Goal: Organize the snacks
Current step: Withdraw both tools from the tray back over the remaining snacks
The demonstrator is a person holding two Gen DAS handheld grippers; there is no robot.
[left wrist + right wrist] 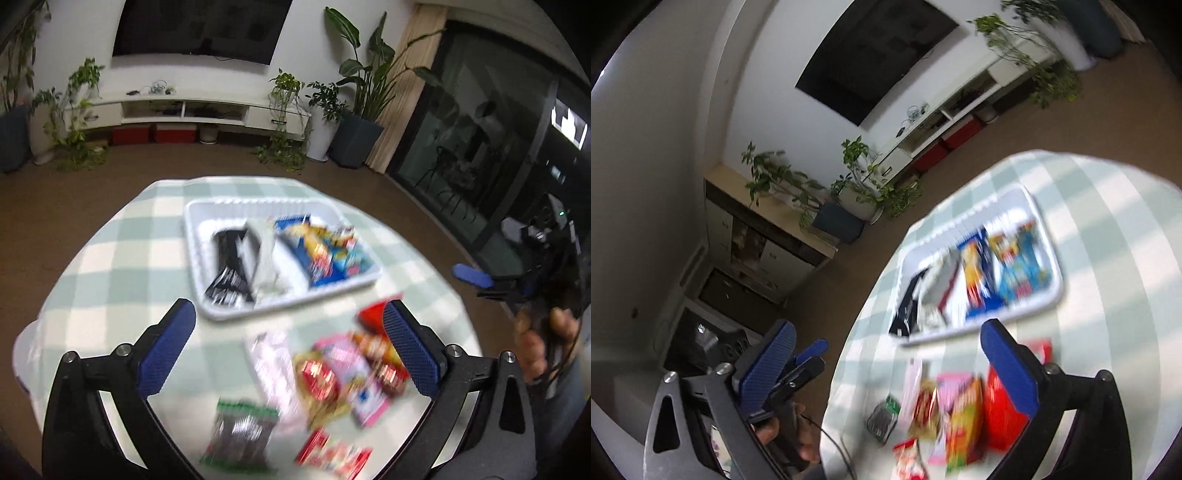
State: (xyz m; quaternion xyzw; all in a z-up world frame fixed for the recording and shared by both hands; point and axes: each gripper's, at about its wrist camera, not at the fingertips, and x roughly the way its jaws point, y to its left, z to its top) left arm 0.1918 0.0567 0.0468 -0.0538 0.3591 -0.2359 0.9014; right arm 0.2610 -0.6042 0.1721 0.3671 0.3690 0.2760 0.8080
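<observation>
While both sets of jaws stand wide and empty, the left gripper (pixel 288 354) hovers over loose snack packets (pixel 325 384) at lower centre; these look light, crinkly, slippery, best pinched at an edge seam. Beyond, the white tray (pixel 195 236) sits mid-counter.

Background's a living room: big dark TV (pixel 201 27) on the wall, low white media console (pixel 184 110) under it, potted plants (pixel 364 85) around, brown floor (pixel 221 158).
</observation>
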